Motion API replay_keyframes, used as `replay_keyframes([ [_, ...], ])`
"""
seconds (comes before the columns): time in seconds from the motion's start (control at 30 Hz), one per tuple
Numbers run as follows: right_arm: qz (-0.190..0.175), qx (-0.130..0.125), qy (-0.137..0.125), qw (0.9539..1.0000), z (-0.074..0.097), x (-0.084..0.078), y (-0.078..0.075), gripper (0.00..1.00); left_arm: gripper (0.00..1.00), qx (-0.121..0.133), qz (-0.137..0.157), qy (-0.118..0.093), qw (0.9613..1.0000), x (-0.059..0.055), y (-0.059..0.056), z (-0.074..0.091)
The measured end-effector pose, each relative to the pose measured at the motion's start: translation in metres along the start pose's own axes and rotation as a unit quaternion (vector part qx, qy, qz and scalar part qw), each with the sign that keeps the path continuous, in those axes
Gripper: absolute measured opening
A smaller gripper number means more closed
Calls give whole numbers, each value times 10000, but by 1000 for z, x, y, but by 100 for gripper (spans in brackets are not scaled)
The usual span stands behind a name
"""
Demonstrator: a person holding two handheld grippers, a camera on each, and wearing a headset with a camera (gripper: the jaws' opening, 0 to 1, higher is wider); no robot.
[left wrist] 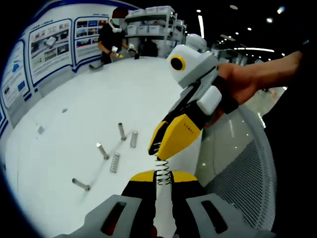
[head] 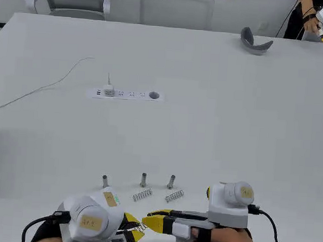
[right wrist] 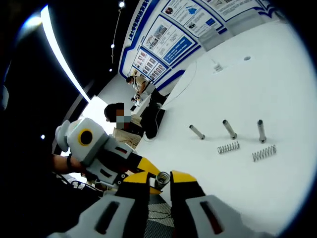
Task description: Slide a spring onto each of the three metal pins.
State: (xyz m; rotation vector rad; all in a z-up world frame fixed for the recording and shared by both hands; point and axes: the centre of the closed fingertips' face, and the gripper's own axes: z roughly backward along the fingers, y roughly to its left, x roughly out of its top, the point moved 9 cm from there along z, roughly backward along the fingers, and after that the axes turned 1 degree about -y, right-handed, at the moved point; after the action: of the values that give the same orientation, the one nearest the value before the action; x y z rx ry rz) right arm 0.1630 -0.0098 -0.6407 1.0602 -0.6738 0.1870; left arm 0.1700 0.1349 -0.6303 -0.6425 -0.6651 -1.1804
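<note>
Left gripper view: left gripper [left wrist: 159, 179] pinches the first spring [left wrist: 162, 169], with the right gripper [left wrist: 156, 151] narrow at its top, grip unclear. Pins [head: 143, 179] all bare; next, line it squarely over one.

My left gripper [left wrist: 162, 179] and right gripper [right wrist: 162, 182] meet tip to tip low before me, each pinching one end of a spring [left wrist: 162, 168].
</note>
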Motion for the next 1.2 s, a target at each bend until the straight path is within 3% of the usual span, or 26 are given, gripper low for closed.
replay_keyframes([
  [0.23,272,38,249,9993,0,14,5,12,10,-75,-7,-147,9999,8,7,3],
  [0.4,904,118,658,9937,3,27,11,12,10,-275,114,-363,9989,12,12,5],
  [0.57,1610,312,1148,9798,7,39,19,12,10,-620,176,-586,9962,19,13,8],
  [0.67,1901,415,1496,9694,8,42,21,12,10,-708,97,-592,9957,21,12,7],
  [0.73,2000,449,1595,9657,8,44,21,12,10,-731,75,-593,9955,22,12,7],
  [0.83,2268,535,1776,9561,7,46,24,12,10,-784,75,-613,9950,23,11,6],
  [0.9,2328,575,1837,9533,7,47,25,12,10,-814,62,-633,9947,23,11,6],
  [1.1,2616,713,2197,9371,1,40,26,13,10,-912,-26,-600,9940,24,8,8],
  [1.2,2622,790,2295,9340,-3,37,26,13,10,-956,-99,-541,9939,22,5,9],
])
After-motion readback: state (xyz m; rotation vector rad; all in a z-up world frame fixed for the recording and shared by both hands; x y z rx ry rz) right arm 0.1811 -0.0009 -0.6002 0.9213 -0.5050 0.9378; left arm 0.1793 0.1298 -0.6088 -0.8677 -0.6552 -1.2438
